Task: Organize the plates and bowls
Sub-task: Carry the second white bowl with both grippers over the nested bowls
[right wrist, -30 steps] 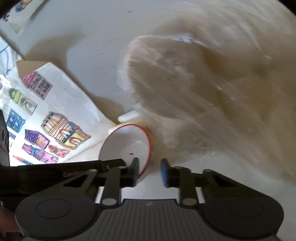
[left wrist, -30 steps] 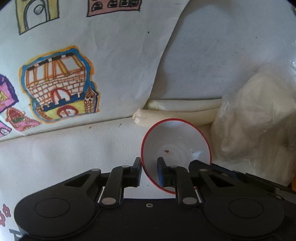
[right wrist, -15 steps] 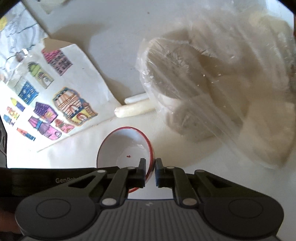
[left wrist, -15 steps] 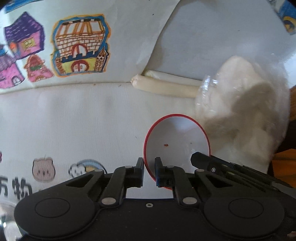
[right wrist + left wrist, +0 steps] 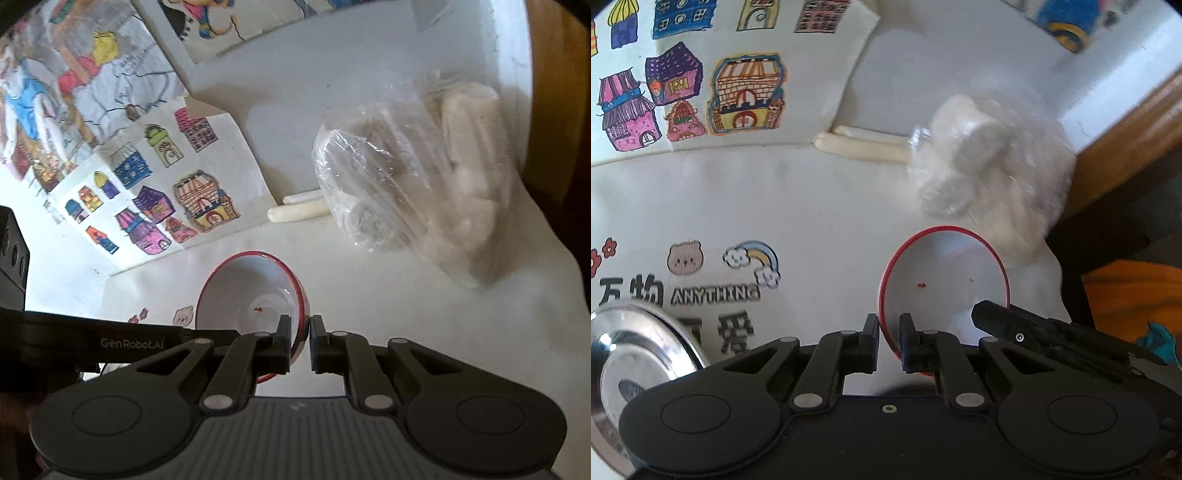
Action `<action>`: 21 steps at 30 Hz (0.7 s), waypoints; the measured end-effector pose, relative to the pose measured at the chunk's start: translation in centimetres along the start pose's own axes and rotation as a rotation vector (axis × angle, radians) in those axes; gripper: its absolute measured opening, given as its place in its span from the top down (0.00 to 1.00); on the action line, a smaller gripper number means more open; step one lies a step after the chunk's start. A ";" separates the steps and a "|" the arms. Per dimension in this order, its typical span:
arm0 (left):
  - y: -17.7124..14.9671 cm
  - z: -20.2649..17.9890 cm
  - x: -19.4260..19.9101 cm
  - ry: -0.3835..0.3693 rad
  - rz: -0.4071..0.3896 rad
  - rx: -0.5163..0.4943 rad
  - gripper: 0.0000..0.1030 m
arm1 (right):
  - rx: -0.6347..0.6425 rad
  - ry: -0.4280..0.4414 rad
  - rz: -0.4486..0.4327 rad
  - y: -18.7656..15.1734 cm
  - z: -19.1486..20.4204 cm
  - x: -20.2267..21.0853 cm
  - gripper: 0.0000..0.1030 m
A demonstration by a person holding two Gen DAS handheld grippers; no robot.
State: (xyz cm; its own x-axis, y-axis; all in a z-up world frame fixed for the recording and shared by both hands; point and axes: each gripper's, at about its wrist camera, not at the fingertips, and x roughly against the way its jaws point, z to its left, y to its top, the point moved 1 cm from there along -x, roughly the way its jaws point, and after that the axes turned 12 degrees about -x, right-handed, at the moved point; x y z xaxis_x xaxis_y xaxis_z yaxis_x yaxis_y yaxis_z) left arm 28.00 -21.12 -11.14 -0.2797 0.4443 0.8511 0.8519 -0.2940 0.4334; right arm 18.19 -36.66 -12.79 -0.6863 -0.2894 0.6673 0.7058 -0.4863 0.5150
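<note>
Through my left wrist camera, my left gripper (image 5: 889, 328) pinches the near rim of the red-rimmed white bowl (image 5: 943, 280), jaws narrow on it, above the white desk (image 5: 812, 206); a steel bowl (image 5: 635, 369) sits at lower left, a plastic bag (image 5: 990, 173) beyond. Through my right wrist camera, my right gripper (image 5: 300, 332) clamps the bowl's right rim, jaws narrow, near the house drawings (image 5: 166, 199).

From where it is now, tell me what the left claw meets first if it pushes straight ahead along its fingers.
The left claw is shut on the rim of the red-rimmed bowl, so the bowl leads. Beyond it, probably the clear bag of white buns on the white cloth; depth is unclear.
</note>
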 end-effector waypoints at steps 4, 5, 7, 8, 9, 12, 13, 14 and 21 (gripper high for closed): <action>-1.6 -1.3 1.6 -0.021 0.005 -0.036 0.89 | -0.016 -0.001 -0.007 -1.4 -0.3 2.7 0.90; -1.9 -1.6 1.7 -0.024 0.007 -0.044 0.89 | -0.017 -0.002 -0.009 -1.8 -0.4 3.2 0.90; -2.6 -1.9 1.9 -0.031 0.010 -0.056 0.89 | -0.018 -0.006 -0.011 -2.6 -0.4 4.2 0.90; -3.0 -2.1 2.1 -0.035 0.011 -0.061 0.89 | -0.018 -0.008 -0.012 -2.9 -0.5 4.6 0.90; -3.4 -2.3 2.3 -0.039 0.013 -0.067 0.89 | -0.018 -0.009 -0.013 -3.1 -0.5 4.9 0.90; -4.4 -2.8 2.8 -0.044 0.020 -0.080 0.89 | -0.021 -0.012 -0.014 -4.1 -0.5 5.9 0.90; -4.8 -2.9 3.0 -0.046 0.020 -0.084 0.89 | -0.019 -0.014 -0.012 -4.5 -0.4 6.2 0.90; -5.1 -3.1 3.1 -0.047 0.022 -0.089 0.89 | -0.019 -0.015 -0.011 -4.7 -0.5 6.4 0.90; -6.6 -3.7 3.6 -0.039 0.037 -0.116 0.88 | -0.034 -0.015 0.000 -6.3 -0.8 7.4 0.90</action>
State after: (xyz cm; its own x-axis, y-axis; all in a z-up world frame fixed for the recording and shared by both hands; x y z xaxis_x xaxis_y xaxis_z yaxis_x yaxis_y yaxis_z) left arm 19.75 -20.77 -9.84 -0.2296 0.4630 0.8561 0.8040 -0.4054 0.4349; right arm 8.56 -36.40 -11.53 -0.6830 -0.2772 0.6757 0.6997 -0.5137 0.4965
